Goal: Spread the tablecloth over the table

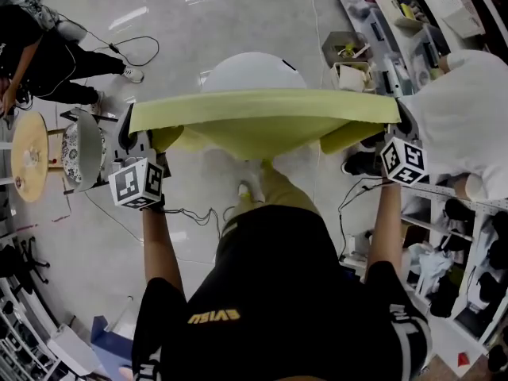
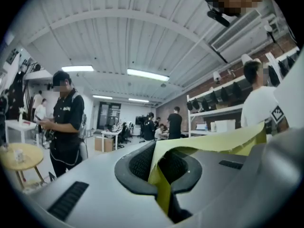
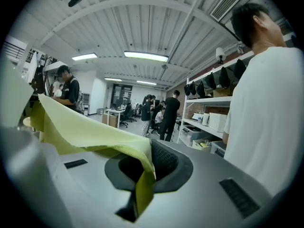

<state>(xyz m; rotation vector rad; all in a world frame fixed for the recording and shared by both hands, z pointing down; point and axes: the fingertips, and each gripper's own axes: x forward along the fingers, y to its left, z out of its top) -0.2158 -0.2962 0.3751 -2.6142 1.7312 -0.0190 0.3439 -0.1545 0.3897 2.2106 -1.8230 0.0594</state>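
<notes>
A yellow-green tablecloth hangs stretched in the air between my two grippers, its top edge taut and its middle sagging. My left gripper is shut on the cloth's left corner, and the fabric shows pinched between its black pads. At the other end my right gripper is shut on the right corner, with the cloth running down between its pads. A white round table stands on the floor beyond the cloth, its near part hidden by it.
A person in a white shirt stands close at the right beside shelving. At the left are a small round wooden table and a patterned stool. Another person in black crouches far left. Cables trail on the floor.
</notes>
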